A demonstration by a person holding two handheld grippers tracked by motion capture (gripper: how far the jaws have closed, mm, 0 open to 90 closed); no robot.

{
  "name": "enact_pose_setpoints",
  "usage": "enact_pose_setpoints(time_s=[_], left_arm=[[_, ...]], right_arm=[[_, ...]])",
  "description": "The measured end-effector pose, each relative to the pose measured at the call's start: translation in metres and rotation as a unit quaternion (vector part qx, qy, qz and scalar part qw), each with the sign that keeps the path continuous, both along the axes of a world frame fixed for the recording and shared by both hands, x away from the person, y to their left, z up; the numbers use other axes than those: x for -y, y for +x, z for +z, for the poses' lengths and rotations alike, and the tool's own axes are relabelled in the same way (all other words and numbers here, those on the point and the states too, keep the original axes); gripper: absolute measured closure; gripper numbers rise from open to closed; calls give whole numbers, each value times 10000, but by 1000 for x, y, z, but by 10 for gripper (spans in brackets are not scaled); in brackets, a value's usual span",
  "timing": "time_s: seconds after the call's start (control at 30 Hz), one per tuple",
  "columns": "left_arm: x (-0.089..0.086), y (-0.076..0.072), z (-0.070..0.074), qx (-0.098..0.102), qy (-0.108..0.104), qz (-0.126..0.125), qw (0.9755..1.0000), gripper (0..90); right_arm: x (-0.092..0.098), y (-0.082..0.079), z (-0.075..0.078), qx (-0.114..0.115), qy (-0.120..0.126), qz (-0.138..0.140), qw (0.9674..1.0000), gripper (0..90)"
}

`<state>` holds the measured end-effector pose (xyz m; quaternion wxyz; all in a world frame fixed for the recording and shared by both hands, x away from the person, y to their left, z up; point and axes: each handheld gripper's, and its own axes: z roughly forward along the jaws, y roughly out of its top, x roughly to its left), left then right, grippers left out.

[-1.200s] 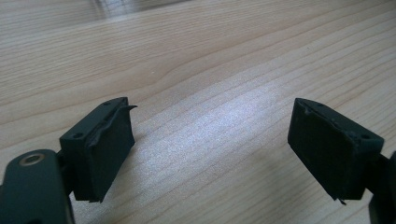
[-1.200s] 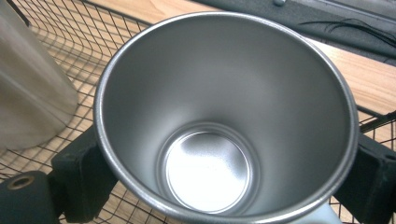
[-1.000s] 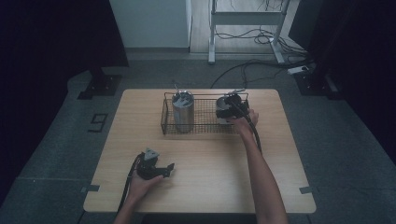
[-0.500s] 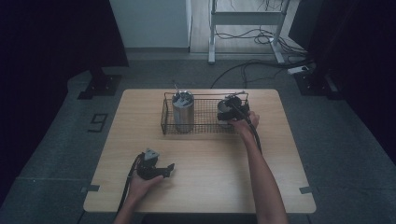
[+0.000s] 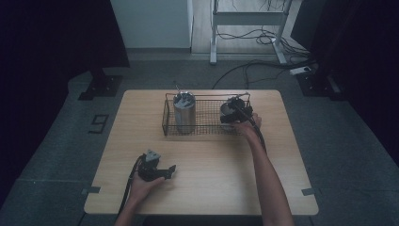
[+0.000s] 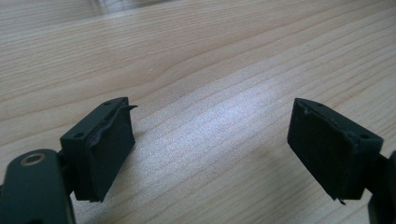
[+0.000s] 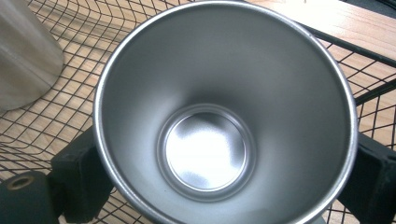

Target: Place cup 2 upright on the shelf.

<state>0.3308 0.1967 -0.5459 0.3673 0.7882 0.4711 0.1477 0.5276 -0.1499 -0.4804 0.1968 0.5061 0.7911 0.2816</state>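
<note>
- High view: the right gripper sits at the right end of the wire basket, which stands along the far edge of the table. It straddles a steel cup inside that end. Compared with a second ago, gripper and cup have edged slightly toward the basket's far right corner; half a second ago they were already about here. The shift is small.
- High view: a second, taller cup stands upright in the basket's left half, well apart from the first, in the same place as before.
- High view: the left gripper rests near the table's near left corner, unmoved across all three moments, far from the basket.
- Left gripper view: its jaws stand wide apart over bare wood, grasping nothing.
- Right gripper view: the cup is seen mouth-on and empty, with a black jaw on each side of its wall. The jaws look pressed against it, so I judge the claw clenched on the cup. Basket mesh runs under it, and the tall cup shows at the upper left.
- Judgement: the slight drift suggests the cup is being settled into, or just lifted from, the basket's right end. With the claw not yet released, that step is unfinished.
</note>
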Motion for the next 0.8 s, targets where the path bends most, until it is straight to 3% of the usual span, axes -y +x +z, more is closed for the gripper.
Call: enact_pose_setpoints(time_s=[0.43,0.7,0.8], left_arm=[[-1,1,0,-31,-23,-20,10000,145],[-1,0,0,-32,-14,-21,10000,145],[-2,1,0,-34,-19,-6,10000,145]], right_arm=[[3,0,-1,58,198,7,9998,71],[-1,0,3,-41,-40,14,10000,70],[-2,-3,7,83,-63,-13,9999,8]])
